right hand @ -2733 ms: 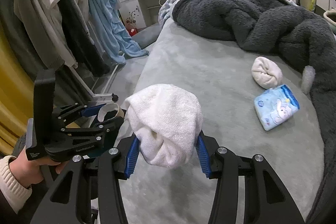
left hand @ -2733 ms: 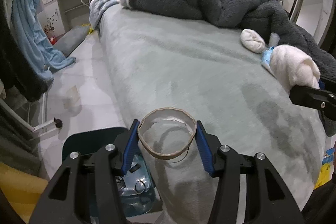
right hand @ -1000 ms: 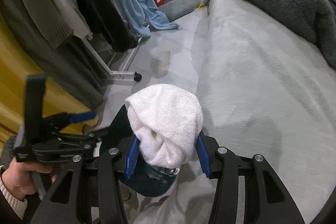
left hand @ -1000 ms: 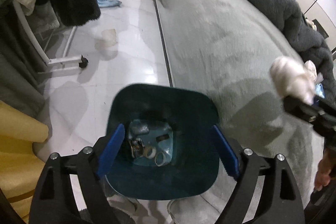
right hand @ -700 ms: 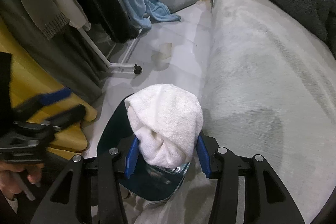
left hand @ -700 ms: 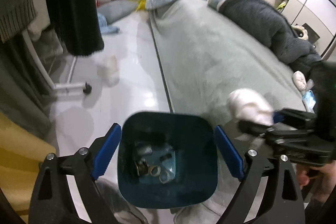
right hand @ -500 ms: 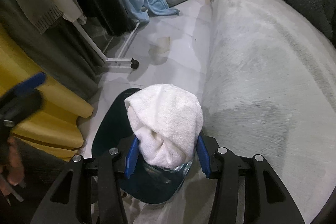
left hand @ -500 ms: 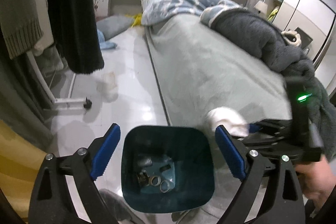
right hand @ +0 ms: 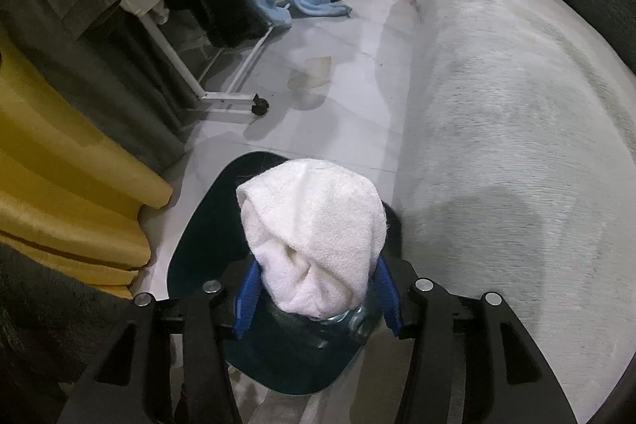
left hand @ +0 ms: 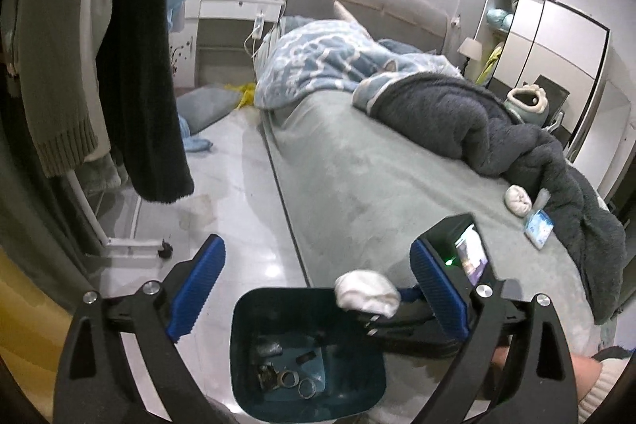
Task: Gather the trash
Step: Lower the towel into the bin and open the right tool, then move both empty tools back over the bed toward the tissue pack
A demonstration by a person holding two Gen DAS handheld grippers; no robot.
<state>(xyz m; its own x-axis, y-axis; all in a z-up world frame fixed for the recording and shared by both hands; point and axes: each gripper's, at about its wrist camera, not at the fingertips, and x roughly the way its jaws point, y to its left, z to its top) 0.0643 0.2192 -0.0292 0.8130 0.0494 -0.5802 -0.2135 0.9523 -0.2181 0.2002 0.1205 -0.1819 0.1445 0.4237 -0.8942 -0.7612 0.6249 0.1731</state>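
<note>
in the left wrist view the left gripper (left hand: 316,285) fills the bottom of the frame, its blue jaws spread wide with nothing between them, having just been opening. low in the centre sits the dark teal bin (left hand: 246,336) on the pale floor, with bits of trash on its bottom (two rings among them). at the bin's upper right rim the white wad (left hand: 366,293) sits in the right gripper (left hand: 381,308). on the grey bed (left hand: 377,185), right of centre, lie a second white wad (left hand: 518,200) and a blue packet (left hand: 539,227).

in the right wrist view the right gripper (right hand: 316,295) at lower centre has just been loosening its jaws; the white wad (right hand: 314,233) sits between the blue pads, directly over the bin (right hand: 198,237), though i cannot tell whether the pads press on it.
</note>
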